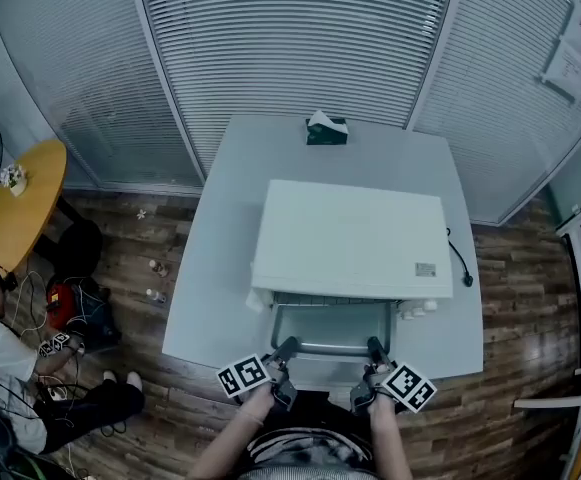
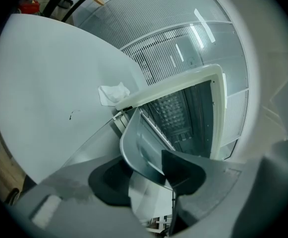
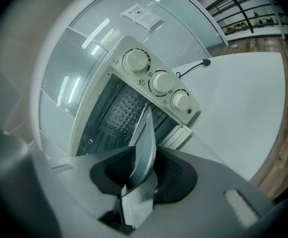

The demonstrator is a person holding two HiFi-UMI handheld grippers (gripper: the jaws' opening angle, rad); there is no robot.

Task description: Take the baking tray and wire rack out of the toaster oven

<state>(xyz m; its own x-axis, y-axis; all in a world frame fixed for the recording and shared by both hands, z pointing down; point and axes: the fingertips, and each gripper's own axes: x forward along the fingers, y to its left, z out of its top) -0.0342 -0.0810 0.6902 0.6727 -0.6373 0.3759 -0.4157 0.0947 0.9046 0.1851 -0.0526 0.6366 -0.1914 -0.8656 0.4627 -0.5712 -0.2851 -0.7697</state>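
At the far left a person (image 1: pixel 10 368) sits on the wooden floor beside a round yellow table (image 1: pixel 20 203). In the middle stands a white rectangular table (image 1: pixel 220 268) and on it a white box-shaped toaster oven (image 1: pixel 350 238), with its glass door (image 2: pixel 91 143) folded down toward us. A crumpled white tissue (image 2: pixel 113 93) lies just beside the oven's left near corner.

The left gripper (image 1: pixel 288 348) has its jaws narrowed onto the left near corner of the grey metal baking tray (image 1: pixel 330 328); the dark pads (image 2: pixel 109 182) press on its rim from both sides. The tray is partly out of the oven mouth, over the open door, with its far part still inside. Thin metal wires (image 2: pixel 156 129) run along the tray's edge at the oven mouth (we cannot tell whether they are the wire rack).

The right gripper (image 1: pixel 375 350) clamps the right near part of the same rim, and its jaws are close together on the thin metal. Three round white knobs (image 3: pixel 162 82) sit on the oven's right side, and a black cord (image 1: pixel 460 263) lies on the table near the oven's right side.
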